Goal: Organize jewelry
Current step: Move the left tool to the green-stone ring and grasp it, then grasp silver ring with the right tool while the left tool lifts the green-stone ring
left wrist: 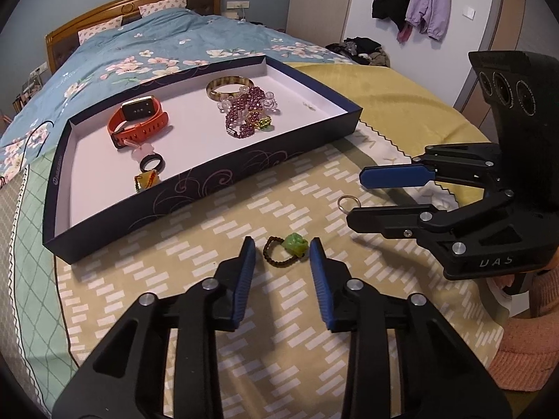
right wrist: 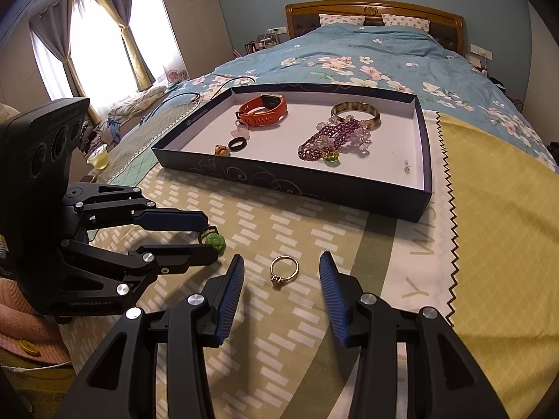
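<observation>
Most jewelry already lies in the tray (left wrist: 209,188); the left tongs (left wrist: 281,248) straddle the green-bead ring (left wrist: 288,249) unclamped, and the right tongs (right wrist: 281,269), apart, straddle the gold ring (right wrist: 283,270).

We see the tray (right wrist: 349,197) behind the ring (right wrist: 284,271); the bead loop (left wrist: 287,249) lies left of the ring.

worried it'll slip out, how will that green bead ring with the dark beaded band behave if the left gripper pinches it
The green bead ring looks floppy: its dark band of tiny beads would probably sag or fold. The lumpy green bead seems hard and glossy, so it may slide against the left gripper pads. It is likely very light.
</observation>
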The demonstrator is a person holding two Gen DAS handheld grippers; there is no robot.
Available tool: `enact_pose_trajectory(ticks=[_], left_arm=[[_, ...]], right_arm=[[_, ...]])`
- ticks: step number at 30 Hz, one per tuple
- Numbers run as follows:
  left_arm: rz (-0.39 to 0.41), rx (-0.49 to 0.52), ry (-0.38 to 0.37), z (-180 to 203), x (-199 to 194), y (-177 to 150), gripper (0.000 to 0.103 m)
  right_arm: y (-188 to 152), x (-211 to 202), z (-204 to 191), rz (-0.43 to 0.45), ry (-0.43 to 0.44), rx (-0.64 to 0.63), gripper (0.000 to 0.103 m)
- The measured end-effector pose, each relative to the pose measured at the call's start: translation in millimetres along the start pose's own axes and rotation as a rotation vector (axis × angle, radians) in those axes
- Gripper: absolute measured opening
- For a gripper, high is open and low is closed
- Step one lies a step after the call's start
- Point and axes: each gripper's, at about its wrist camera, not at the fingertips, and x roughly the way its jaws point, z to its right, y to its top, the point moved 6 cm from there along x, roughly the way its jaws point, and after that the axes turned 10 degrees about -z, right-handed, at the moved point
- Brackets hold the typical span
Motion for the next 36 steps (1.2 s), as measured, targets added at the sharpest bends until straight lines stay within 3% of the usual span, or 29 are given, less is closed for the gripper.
enact_pose_trajectory(ticks=[9, 16, 22, 36], left_arm=[[0.012, -0.019, -0.005, -4.3, -3.5, -1.3, 0.023], [0.031, -0.052, -0.007, -10.9, -10.2, -6.4, 0.023], [0.047, -0.083, -0.009, -17.5, -16.3, -12.3, 0.023], [0.082, -0.111, 0.011, -25.5, -30.0, -19.6, 0.023]], right_arm=[[-0.6, 4.4, -5.9, -0.018, -0.013, -0.014, 0.041], [-0.4, 8.0, -11.5, -0.031, -0.087, -0.045, 0.032], [0.2, 8.0, -7.1, -0.03, -0.114, -0.036, 0.016], [1.3, -1.5, -8.0, 0.014, -0.117, -0.02, 0.015]])
